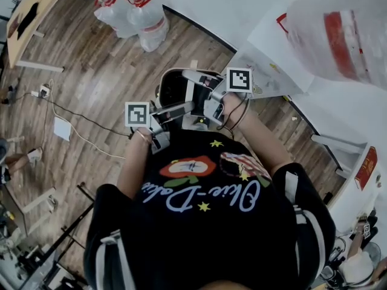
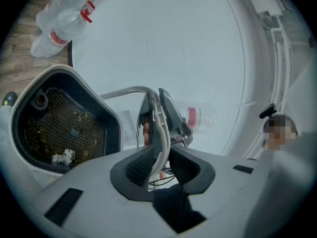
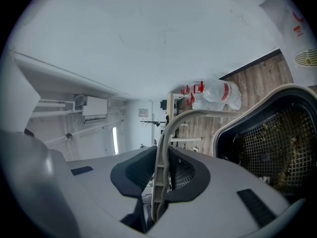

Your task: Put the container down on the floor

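Observation:
I hold a container (image 1: 174, 88) with a white rim and a dark mesh inside, up above the wooden floor (image 1: 91, 71). Its curved white handle (image 2: 154, 128) runs between both pairs of jaws. In the left gripper view the left gripper (image 2: 157, 165) is shut on that handle, with the container (image 2: 59, 128) at the left, bits of debris lying on its mesh. In the right gripper view the right gripper (image 3: 161, 170) is shut on the same handle (image 3: 163, 148), the container (image 3: 270, 148) at the right. From the head view, the left gripper (image 1: 175, 110) and right gripper (image 1: 208, 98) meet over the container.
Wrapped packs of water bottles (image 1: 136, 11) stand on the floor by the white wall (image 1: 242, 5). A cable (image 1: 78, 119) and a small white box (image 1: 62, 127) lie on the floor at the left. A red-and-white bag (image 1: 338, 35) sits at the upper right.

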Motion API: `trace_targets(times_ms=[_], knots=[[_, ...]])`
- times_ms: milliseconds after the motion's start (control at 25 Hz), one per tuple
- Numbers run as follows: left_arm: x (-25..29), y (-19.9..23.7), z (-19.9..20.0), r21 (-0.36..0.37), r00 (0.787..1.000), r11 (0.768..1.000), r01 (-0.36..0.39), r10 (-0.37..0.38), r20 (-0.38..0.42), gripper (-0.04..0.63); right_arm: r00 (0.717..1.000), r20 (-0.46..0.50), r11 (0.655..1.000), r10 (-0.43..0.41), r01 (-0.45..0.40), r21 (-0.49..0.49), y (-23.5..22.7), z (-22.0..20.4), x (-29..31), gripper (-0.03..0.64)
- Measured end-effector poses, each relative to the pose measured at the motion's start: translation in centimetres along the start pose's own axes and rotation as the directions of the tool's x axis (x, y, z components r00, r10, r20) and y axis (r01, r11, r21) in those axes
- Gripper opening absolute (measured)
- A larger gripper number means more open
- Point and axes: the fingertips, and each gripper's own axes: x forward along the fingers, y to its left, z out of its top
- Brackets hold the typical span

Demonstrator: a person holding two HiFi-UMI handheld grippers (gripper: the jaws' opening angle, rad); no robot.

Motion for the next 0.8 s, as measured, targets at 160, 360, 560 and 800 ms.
trace_targets(times_ms=[160, 360, 560, 800], knots=[[0.5, 0.2, 2.2, 0.002, 1.0, 1.0, 0.007, -0.007, -0.018, 0.092, 1.0, 0.025, 1.0, -0.002, 0.001, 0.007, 0.3, 2.0, 0.7, 0.055], [0.5, 0.2, 5.2, 0.001, 0.998, 1.0, 0.026, -0.026, -0.058, 0.091, 0.997, 0.071, 1.0, -0.001, 0.001, -0.004, 0.7, 4.8, 2.2, 0.055], [0.2, 0.7, 8.1, -0.005, 0.995, 0.999, 0.033, -0.033, -0.09, 0.092, 0.995, 0.101, 1.0, -0.001, 0.001, 0.004, 1.2, 6.9, 4.1, 0.055], [-0.6, 1.7, 11.8, -0.029, 0.992, 0.999, 0.044, -0.047, -0.121, 0.092, 0.991, 0.13, 0.999, -0.023, 0.019, 0.033, 0.4, 9.4, 6.9, 0.055]])
